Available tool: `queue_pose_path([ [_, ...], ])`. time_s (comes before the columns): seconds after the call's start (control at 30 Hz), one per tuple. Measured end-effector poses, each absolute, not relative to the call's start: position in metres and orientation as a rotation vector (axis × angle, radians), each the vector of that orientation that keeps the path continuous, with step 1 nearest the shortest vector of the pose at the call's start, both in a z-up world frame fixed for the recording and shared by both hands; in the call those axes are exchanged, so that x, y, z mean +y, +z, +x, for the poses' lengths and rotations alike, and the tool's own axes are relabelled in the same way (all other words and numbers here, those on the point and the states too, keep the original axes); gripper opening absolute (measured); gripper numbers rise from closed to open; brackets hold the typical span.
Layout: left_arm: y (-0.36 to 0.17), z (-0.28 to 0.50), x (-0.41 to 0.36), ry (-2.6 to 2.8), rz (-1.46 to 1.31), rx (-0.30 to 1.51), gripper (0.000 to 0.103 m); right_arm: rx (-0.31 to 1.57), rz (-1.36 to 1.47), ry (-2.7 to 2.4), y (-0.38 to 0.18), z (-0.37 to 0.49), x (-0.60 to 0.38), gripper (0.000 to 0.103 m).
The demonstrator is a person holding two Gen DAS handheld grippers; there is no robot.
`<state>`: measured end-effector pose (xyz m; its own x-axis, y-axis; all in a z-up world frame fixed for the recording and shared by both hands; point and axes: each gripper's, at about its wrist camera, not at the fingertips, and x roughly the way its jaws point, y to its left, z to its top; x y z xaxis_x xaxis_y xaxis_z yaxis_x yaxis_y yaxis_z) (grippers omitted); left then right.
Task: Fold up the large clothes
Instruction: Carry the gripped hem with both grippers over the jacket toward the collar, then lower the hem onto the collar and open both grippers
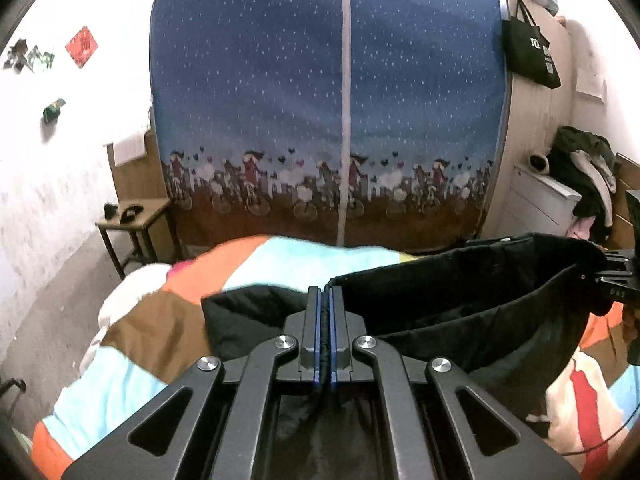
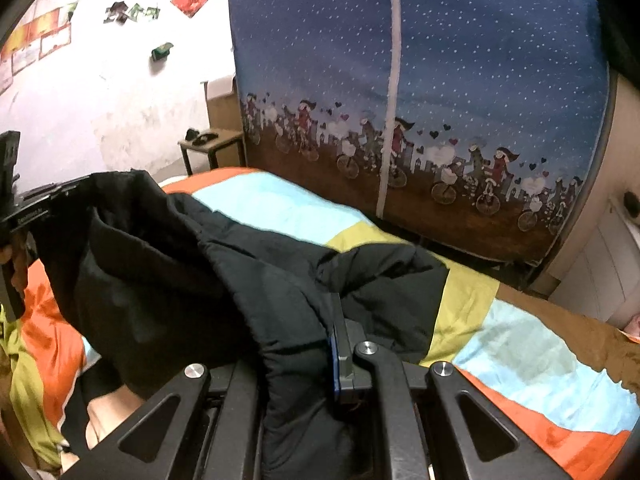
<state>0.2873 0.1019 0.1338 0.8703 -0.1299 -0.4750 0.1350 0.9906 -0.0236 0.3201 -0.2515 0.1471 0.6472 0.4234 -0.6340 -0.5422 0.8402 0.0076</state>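
A colourful patchwork quilt point(image 2: 280, 208) covers the bed, black jacket point(image 2: 380, 280) on it.

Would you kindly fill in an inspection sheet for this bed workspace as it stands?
Surface: bed with patchwork quilt in orange, light blue, yellow-green and brown.
Job's things: black padded jacket, edge lifted between both tongs, rest slumped on quilt.
Clutter: nothing seen on the quilt besides the jacket.
Grippers: left tongs shut on jacket edge; right tongs mostly buried in fabric, apparently clamping it.
Cables: thin dark cord at lower right of left view.
Surroundings: blue fabric wardrobe with bicycle print, small wooden side table, black tote bag.
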Motion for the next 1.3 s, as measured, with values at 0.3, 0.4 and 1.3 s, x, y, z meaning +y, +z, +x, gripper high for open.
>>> queue_pose_path([
  [0.3,0.129,0.355,0.101,-0.093,-0.03,0.449,0.0,0.667,-0.162,0.501,0.13,0.373,-0.237,0.009],
  [0.4,0.112,0.373,0.105,-0.099,-0.075,0.487,0.0,0.688,-0.174,0.475,0.114,0.393,-0.231,0.009],
  [1.3,0.061,0.361,0.137,-0.122,-0.16,0.654,0.002,0.778,-0.056,0.438,0.069,0.454,-0.246,0.054],
])
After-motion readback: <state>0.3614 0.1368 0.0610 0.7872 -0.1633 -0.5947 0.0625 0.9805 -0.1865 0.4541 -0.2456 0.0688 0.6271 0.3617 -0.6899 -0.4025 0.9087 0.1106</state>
